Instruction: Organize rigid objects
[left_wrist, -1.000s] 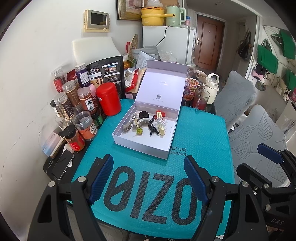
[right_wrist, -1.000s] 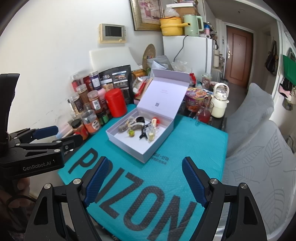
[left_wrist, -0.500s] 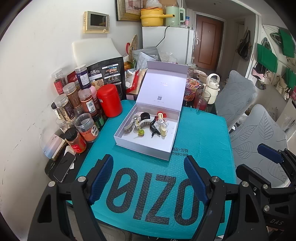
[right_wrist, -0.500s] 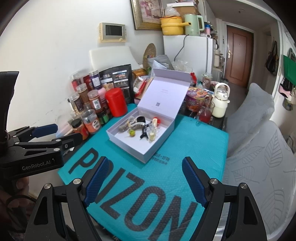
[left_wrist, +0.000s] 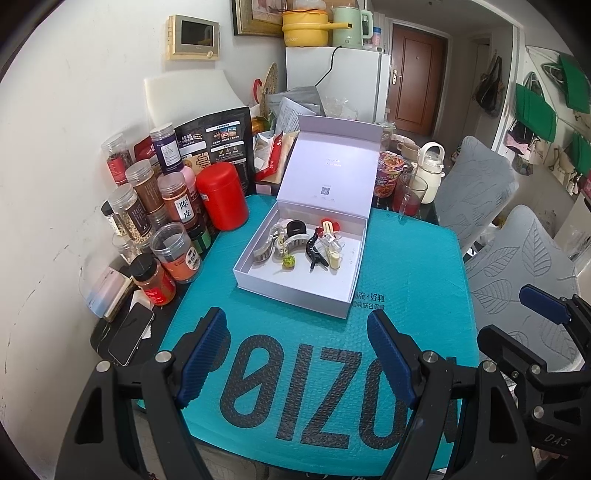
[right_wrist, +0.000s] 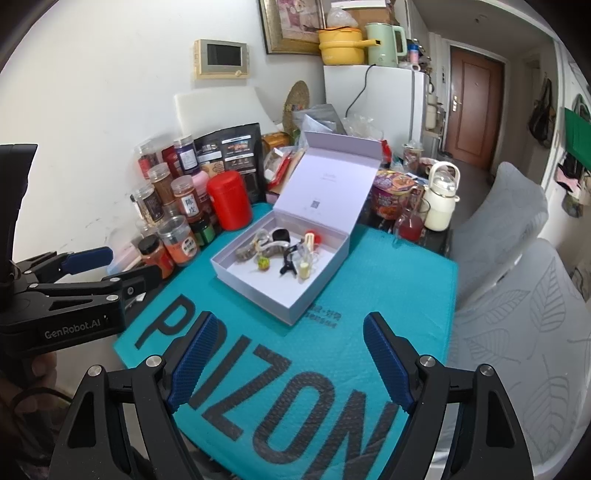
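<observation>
A pale lilac box (left_wrist: 258, 284) (right_wrist: 243, 280) sits on the teal mat (left_wrist: 406, 266) (right_wrist: 402, 288) with its lid (left_wrist: 328, 173) (right_wrist: 328, 184) standing up at the back. Inside lie several hair clips: a black claw clip (left_wrist: 316, 251) (right_wrist: 289, 260), a black-and-white one (left_wrist: 295, 230), a red-and-cream one (left_wrist: 327, 226) (right_wrist: 313, 236) and a small green piece (left_wrist: 288, 261) (right_wrist: 263, 263). My left gripper (left_wrist: 295, 354) hovers open over the mat's near part, short of the box. My right gripper (right_wrist: 286, 356) is also open, holding nothing.
Spice jars (left_wrist: 177, 251) and a red canister (left_wrist: 221, 195) crowd the left side by the wall. A phone (left_wrist: 131, 334) lies at the near left. A cup noodle (left_wrist: 388, 177), a glass (left_wrist: 408, 195) and a white kettle (left_wrist: 428, 171) stand behind the box. Two grey chairs (left_wrist: 517, 266) are at right.
</observation>
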